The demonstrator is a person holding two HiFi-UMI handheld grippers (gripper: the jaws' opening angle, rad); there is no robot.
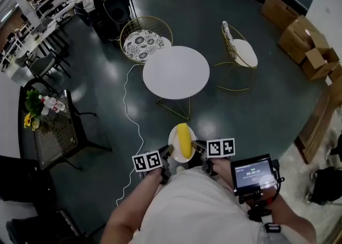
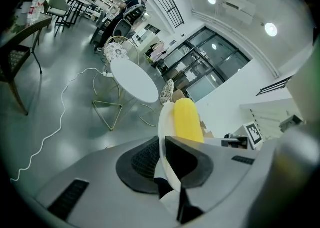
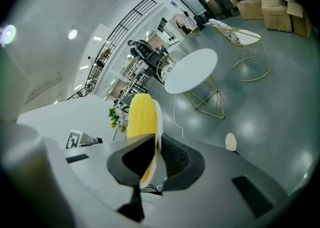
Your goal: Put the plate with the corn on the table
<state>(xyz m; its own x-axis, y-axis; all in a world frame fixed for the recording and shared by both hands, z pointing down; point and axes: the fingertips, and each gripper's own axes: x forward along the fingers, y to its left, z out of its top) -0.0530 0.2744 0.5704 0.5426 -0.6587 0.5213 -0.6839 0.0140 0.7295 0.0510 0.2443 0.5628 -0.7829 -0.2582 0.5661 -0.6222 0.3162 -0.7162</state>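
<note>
A small white plate (image 1: pixel 176 152) with a yellow corn cob (image 1: pixel 184 139) lying on it is held in the air, close to my body and short of the round white table (image 1: pixel 176 72). My left gripper (image 1: pixel 166 155) is shut on the plate's left rim, and my right gripper (image 1: pixel 199 148) is shut on its right rim. In the left gripper view the plate (image 2: pixel 164 122) passes edge-on between the jaws, with the corn (image 2: pixel 186 120) behind it. The right gripper view has the plate's rim (image 3: pixel 158 122) pinched the same way beside the corn (image 3: pixel 140 114), and the table (image 3: pixel 192 70) lies ahead.
Two gold wire chairs stand at the table: one with a patterned cushion (image 1: pixel 142 44) at far left, one (image 1: pixel 240 56) at right. A white cable (image 1: pixel 128 131) snakes over the dark floor. A dark side table with flowers (image 1: pixel 45 125) stands at left, cardboard boxes (image 1: pixel 304 40) at far right.
</note>
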